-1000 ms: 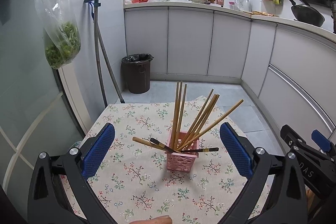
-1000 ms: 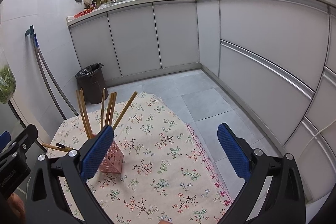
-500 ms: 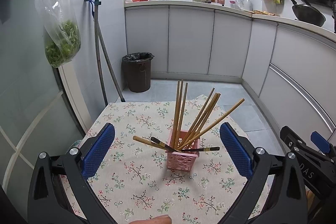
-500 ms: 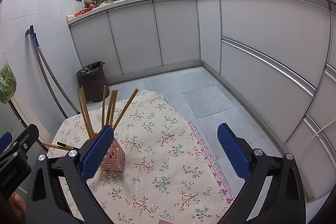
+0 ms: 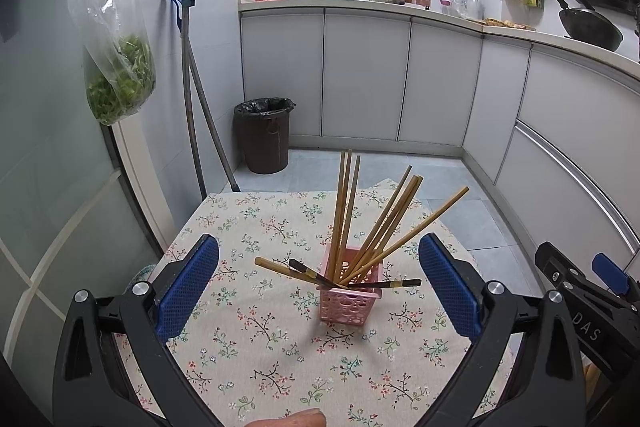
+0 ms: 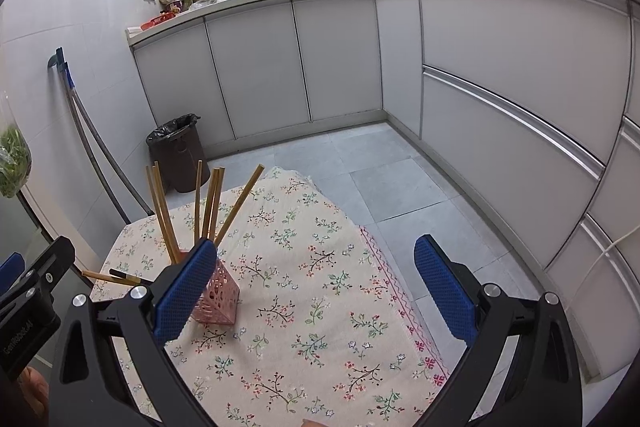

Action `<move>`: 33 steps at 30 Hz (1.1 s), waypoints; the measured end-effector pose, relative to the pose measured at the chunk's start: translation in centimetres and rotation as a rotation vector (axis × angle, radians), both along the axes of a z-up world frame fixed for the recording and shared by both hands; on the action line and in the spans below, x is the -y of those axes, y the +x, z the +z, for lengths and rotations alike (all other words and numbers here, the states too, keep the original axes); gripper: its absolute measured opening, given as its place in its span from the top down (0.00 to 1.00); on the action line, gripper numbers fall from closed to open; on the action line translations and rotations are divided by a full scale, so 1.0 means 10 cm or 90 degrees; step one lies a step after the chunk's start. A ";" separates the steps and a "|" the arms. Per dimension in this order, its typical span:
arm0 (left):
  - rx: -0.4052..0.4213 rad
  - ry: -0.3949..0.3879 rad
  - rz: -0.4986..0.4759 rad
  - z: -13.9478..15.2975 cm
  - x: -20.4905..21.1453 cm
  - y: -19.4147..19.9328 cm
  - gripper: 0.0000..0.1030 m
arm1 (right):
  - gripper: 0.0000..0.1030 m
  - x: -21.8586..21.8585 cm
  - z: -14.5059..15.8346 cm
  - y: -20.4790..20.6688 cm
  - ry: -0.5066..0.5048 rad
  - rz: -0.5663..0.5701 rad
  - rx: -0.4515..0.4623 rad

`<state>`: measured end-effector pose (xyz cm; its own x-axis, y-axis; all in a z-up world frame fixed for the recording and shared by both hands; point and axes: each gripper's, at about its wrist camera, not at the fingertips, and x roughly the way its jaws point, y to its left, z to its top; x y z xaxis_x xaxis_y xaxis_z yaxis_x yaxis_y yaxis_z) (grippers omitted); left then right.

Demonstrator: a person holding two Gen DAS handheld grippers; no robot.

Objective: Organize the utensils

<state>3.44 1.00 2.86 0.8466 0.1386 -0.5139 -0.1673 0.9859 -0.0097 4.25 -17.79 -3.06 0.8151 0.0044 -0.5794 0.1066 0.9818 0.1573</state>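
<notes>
Your left gripper is spread wide, empty, w/ the pink holder centre frame between its pads. Chopsticks stand fanned in it; two lean low over its rim. Your right gripper is also spread, empty; holder sits lower left, behind its left pad.

Chopsticks in pink holder, tongs agape

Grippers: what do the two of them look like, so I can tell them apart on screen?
Both look alike. The left gripper and right gripper have black angular frames, silver bolts, and fingers faced with blue textured pads. White lettering marks each body's side; on the right one it ends in "DAS".
</notes>
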 end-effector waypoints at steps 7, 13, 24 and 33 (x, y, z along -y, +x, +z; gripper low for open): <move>0.000 0.000 0.001 0.00 0.00 0.01 0.07 | 0.06 0.00 -0.01 0.01 0.002 0.003 -0.004; -0.002 0.000 0.002 0.00 -0.01 0.01 0.07 | 0.06 0.00 -0.01 0.03 0.004 0.007 -0.009; 0.012 -0.001 -0.006 -0.04 0.02 -0.01 0.20 | 0.06 -0.01 -0.06 0.04 0.008 0.014 -0.018; -0.001 -0.020 -0.018 -0.02 0.02 0.02 0.07 | 0.06 0.01 -0.04 0.04 0.014 0.014 -0.015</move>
<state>3.62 0.83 2.71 0.8490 0.0977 -0.5192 -0.1386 0.9895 -0.0406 4.64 -17.90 -3.49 0.8011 0.0351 -0.5975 0.0888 0.9803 0.1767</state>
